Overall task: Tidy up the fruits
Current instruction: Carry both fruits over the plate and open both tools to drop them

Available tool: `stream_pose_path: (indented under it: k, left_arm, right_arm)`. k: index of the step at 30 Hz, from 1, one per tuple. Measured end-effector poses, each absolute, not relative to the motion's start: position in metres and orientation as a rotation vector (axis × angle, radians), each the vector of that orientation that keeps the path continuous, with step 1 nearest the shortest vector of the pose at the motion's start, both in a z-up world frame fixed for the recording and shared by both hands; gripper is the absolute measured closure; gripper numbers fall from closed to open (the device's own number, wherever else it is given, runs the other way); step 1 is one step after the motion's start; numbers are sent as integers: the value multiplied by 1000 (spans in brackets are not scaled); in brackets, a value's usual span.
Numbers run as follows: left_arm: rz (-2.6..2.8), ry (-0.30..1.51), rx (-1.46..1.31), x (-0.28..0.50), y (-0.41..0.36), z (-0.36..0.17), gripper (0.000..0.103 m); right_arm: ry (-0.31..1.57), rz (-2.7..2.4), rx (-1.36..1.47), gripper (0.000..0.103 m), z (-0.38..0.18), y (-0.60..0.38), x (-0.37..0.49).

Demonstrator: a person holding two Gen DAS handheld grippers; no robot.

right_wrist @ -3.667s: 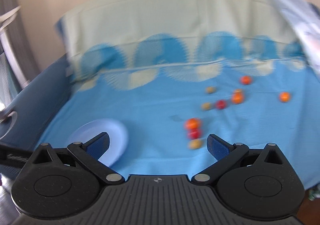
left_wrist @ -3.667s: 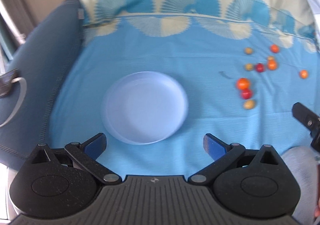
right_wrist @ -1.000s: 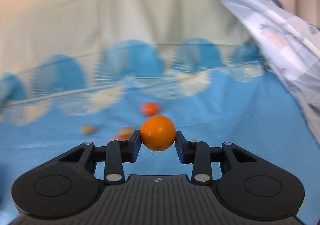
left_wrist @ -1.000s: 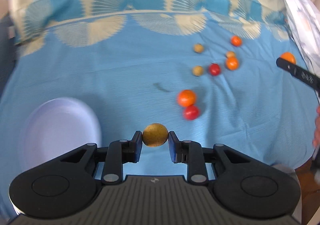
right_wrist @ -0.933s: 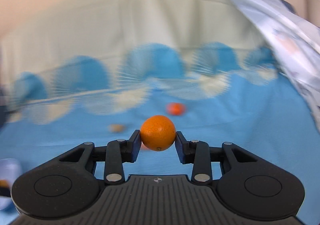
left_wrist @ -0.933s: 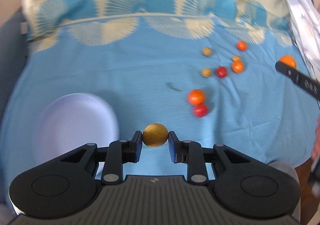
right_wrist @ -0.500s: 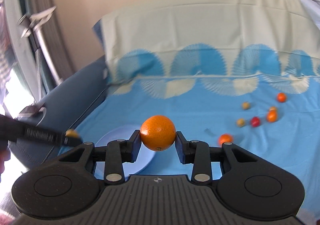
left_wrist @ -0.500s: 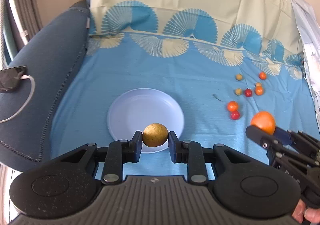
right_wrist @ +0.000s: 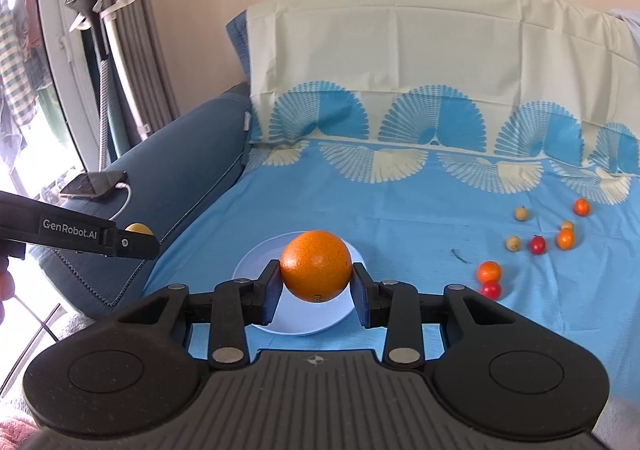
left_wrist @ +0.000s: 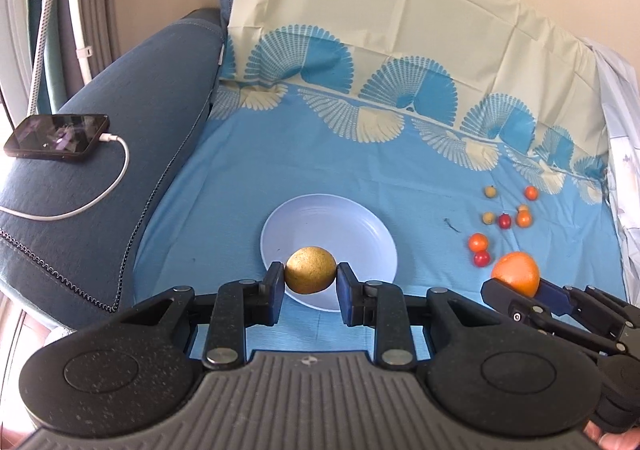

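Sheet: blue, spread over the couch.
Plate: empty — in the middle of the sheet.
Right gripper: squeezed shut on the orange, above the plate.
Left gripper: squeezed shut on the yellow fruit, over the plate's 6 o'clock edge.
Small fruits: loose at the plate's 3 o'clock.
Risk: dropped from high up, round fruit could bounce out — or both grippers bump.

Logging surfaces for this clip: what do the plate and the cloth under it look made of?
The plate looks like plastic, pale lilac and smooth with a soft sheen and faint rings, though glazed ceramic can't be ruled out. The cloth looks like a thin woven cotton sheet, matte blue with printed cream fans, showing fold creases and small wrinkles.
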State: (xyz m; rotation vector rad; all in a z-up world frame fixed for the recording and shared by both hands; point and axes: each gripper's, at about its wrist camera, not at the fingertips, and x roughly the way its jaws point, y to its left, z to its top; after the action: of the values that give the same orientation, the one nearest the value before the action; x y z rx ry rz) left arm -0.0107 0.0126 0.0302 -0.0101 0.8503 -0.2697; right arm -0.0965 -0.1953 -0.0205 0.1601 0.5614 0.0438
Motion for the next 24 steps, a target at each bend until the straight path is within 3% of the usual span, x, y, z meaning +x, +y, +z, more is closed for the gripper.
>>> stream_pose_path:
  k: [24]
  left_arm:
    - [-244,1087,102,120,-45,-94,72]
  right_arm:
    - [801,60,128,65,-121,-192,31]
